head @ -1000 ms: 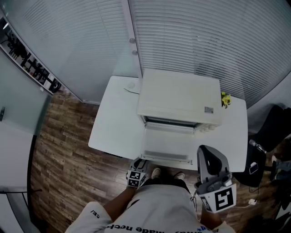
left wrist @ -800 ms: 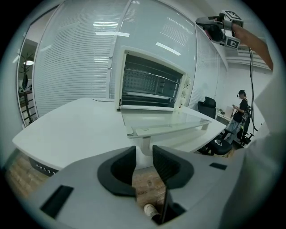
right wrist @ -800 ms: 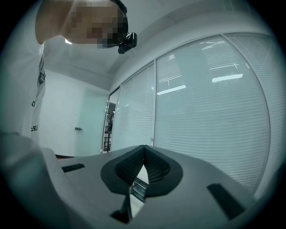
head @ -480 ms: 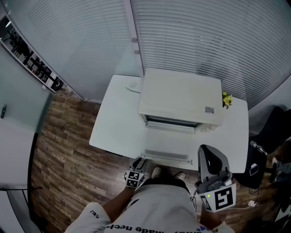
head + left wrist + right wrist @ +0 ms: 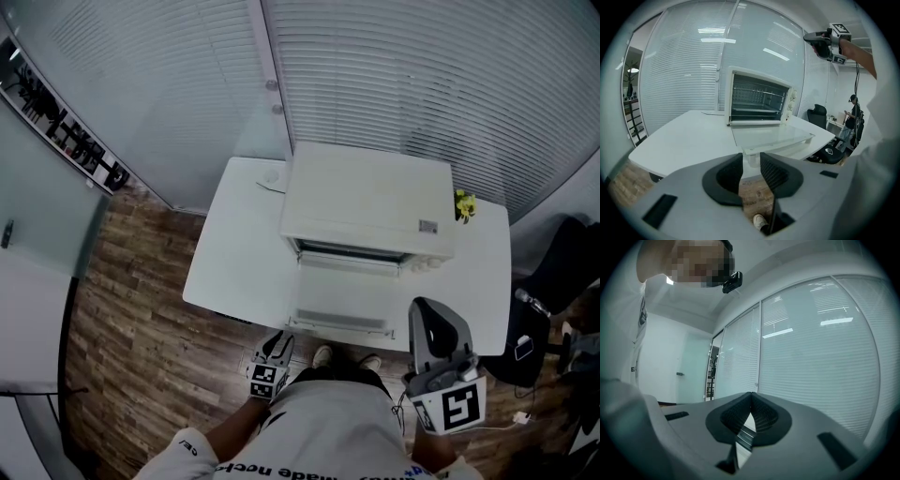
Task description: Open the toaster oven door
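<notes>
The left gripper (image 5: 277,346) has backed toward the lower left of the head view, jaws released and empty. The white toaster oven (image 5: 370,202) sits mid-frame on the table (image 5: 234,248), glass door (image 5: 342,295) folded down flat. The right gripper (image 5: 751,395) is clenched, empty

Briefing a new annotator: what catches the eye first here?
The white toaster oven on the table, its door already folded down flat toward the person. Near the table's front edge the left gripper is open and empty; the right gripper, held high, is shut.
</notes>
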A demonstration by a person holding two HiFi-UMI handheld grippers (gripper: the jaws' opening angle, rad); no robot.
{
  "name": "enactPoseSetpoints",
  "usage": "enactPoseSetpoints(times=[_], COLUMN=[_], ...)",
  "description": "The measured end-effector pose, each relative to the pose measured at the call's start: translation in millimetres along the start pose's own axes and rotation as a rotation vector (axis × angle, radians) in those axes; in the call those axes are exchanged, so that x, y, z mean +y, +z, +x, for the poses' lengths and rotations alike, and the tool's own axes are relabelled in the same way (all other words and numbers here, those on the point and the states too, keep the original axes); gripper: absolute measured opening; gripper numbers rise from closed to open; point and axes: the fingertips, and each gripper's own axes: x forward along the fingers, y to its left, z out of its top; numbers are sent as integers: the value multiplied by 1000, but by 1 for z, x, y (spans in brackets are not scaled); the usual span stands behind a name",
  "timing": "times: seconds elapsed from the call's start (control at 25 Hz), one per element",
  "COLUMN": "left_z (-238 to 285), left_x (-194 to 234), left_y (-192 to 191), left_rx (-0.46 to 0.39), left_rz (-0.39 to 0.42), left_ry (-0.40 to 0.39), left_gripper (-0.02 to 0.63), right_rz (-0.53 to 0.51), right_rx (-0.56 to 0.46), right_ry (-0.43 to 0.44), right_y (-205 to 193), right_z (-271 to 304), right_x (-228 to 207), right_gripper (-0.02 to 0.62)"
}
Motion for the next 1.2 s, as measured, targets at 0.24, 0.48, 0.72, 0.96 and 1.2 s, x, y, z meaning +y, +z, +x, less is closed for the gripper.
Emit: enactPoseSetpoints(times=[0.24,0.48,0.72,0.96,1.2], left_z=[-8,-12,-11,-18,-33], left_x=[-1,-10,-18,-31,-56], left_y=[36,90,148,211,271], left_rx=[-62,-144,-221,-303,-380], left_rz=[7,1,-5,16,33], left_ry=[0,-18,-67,-120,-188], left_gripper=[130,130,130,120,114], right_rz=[-7,-17,-27,-35,-29], right_rx=[10,16,25,31,32], right_ry=[-8,-5,-14,-20,-35], right_y=[-1,-2,-4,-5,-7], right_z=[-1,0,-2,-4,-4], right_x=[-2,1,1,-1,-4], right_gripper=[8,8,8,8,8])
